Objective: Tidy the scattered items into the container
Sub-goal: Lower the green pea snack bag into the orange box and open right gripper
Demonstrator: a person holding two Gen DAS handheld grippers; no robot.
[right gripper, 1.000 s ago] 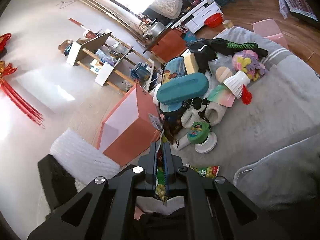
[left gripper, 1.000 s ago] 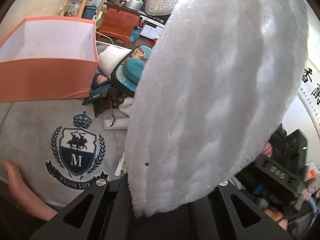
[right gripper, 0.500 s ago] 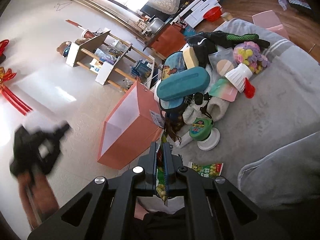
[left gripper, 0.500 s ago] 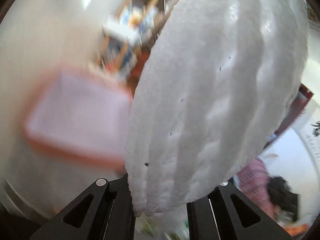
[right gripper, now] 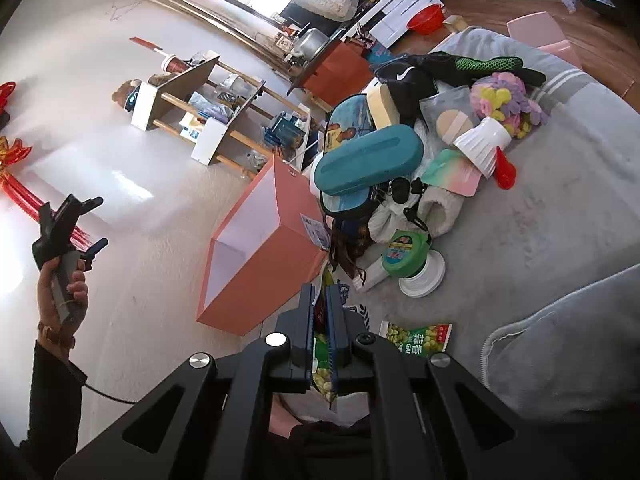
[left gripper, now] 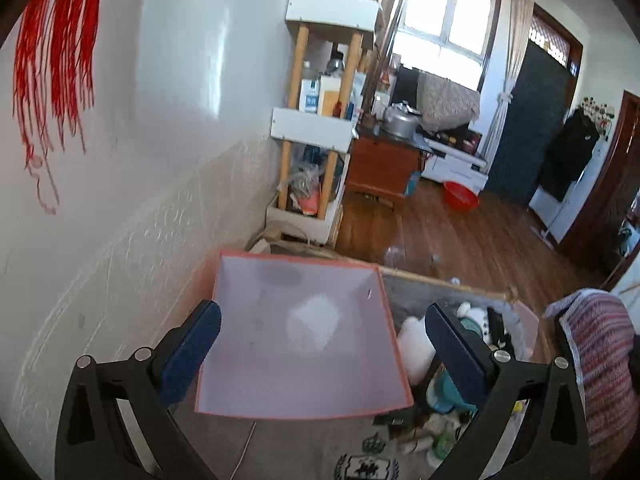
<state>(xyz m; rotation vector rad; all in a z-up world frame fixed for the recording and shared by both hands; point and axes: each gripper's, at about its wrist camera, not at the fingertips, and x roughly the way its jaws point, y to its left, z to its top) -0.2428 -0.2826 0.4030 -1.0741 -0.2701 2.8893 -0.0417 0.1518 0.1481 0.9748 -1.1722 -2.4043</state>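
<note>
Salmon-pink cardboard box (left gripper: 384, 360) with a white foam piece (left gripper: 313, 326) inside, seen below the left gripper (left gripper: 320, 338).
From the left wrist, the jaws are seen opening with nothing between them; scattered items (left gripper: 452, 396) lie right of the box. From the right wrist, the right gripper (right gripper: 320, 308) is clamped on a green snack packet (right gripper: 322, 372), near the box, beside the clutter pile on a grey blanket (right gripper: 560, 200).

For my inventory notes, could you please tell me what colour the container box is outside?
Salmon pink outside, the box shows best in the right wrist view.
</note>
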